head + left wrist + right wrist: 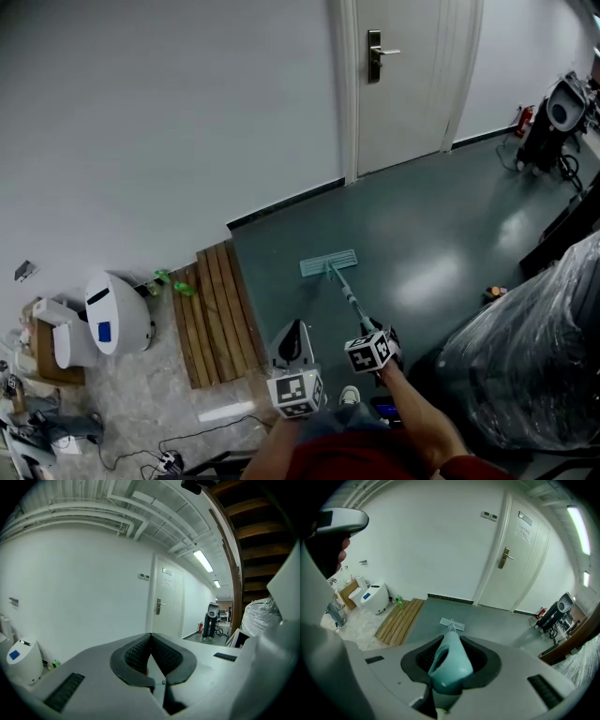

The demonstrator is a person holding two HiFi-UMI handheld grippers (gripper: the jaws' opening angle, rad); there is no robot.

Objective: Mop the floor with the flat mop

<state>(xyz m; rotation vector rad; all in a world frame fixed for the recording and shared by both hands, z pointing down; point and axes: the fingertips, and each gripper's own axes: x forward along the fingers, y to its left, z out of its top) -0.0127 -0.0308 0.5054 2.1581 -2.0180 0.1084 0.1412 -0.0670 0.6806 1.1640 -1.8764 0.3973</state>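
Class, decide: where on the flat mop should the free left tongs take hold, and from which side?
Probably grip the bare pole of the flat mop just below the right tongs, which hold its teal end. Come from its left with the left tongs, opened first: the pole is thin, slanted, and clear there.

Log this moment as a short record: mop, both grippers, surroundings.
flat mop head: lying flat on the grey floor, beside the wooden slat board
mop handle: slants up from the head into the right gripper
right gripper: jaws closed on the mop handle
left gripper: jaws together, nothing between them, off the mop
door: closed, beyond the mop head
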